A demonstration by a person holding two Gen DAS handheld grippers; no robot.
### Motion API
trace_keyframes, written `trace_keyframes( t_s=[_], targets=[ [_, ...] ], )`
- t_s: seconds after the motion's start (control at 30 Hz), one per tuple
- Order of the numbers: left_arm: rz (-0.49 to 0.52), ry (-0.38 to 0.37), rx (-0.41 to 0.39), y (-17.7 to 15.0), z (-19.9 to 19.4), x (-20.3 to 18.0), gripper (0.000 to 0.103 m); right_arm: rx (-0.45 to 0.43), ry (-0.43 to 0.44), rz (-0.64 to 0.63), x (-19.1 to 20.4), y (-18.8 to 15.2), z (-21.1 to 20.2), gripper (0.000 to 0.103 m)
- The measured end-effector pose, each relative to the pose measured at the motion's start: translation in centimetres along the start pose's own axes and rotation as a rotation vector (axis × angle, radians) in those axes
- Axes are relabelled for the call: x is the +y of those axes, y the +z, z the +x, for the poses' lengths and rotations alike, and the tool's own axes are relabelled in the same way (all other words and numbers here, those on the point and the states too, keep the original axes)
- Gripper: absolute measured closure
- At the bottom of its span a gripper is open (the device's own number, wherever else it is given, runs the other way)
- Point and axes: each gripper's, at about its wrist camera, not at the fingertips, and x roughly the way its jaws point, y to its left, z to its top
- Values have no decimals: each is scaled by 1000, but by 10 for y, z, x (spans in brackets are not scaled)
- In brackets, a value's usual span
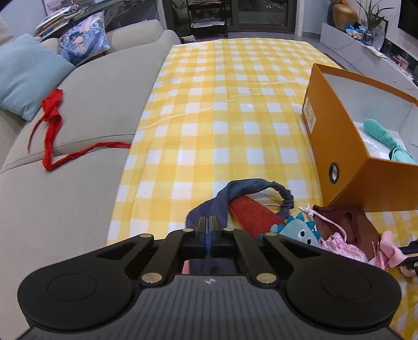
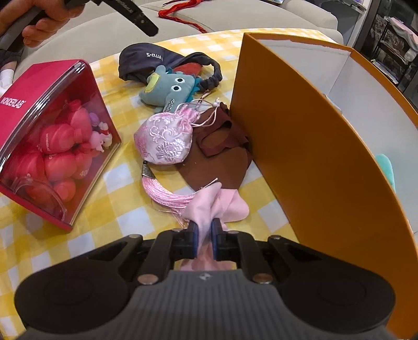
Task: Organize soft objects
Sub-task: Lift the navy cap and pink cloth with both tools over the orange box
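Observation:
In the left wrist view my left gripper [image 1: 208, 222] is shut on a fold of the navy elastic cloth [image 1: 243, 187], which lies over a red knit piece [image 1: 250, 215]. Beside them sit a teal plush monster [image 2: 169, 86], a pink brocade pouch [image 2: 164, 138] with a tassel [image 2: 167, 196], and a brown cloth [image 2: 219, 157]. My right gripper [image 2: 205, 230] is shut on a pale pink cloth [image 2: 230, 204] next to the wall of the orange box [image 2: 300, 130]. Inside the box lies a teal soft thing [image 1: 381, 133].
A yellow checked tablecloth [image 1: 222, 104] covers the table. A red box with a clear window [image 2: 52, 130] stands at the left in the right wrist view. A grey sofa [image 1: 91, 104] holds a red ribbon [image 1: 52, 123] and cushions. A hand [image 2: 44, 23] holds the left gripper.

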Motion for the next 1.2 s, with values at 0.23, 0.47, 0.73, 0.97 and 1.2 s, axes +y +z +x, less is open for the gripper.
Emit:
trace_keyframes(
  t_s=[0.23,0.47,0.73,0.97,1.2],
  targets=[
    [44,100,-15,-16,-7,-1,28,-7,-3,4,-1,1,1,95],
    [125,67,53,-32,10,-15,59,1,1,0,0,0,5,95],
    [68,23,42,-27,6,-10,102,-5,5,-1,1,0,4,95],
    [63,7,6,-18,-15,-8,102,-28,20,17,-2,6,-8,97],
    [55,7,-80,11,-56,-8,102,-109,8,46,-10,17,-37,97]
  ],
)
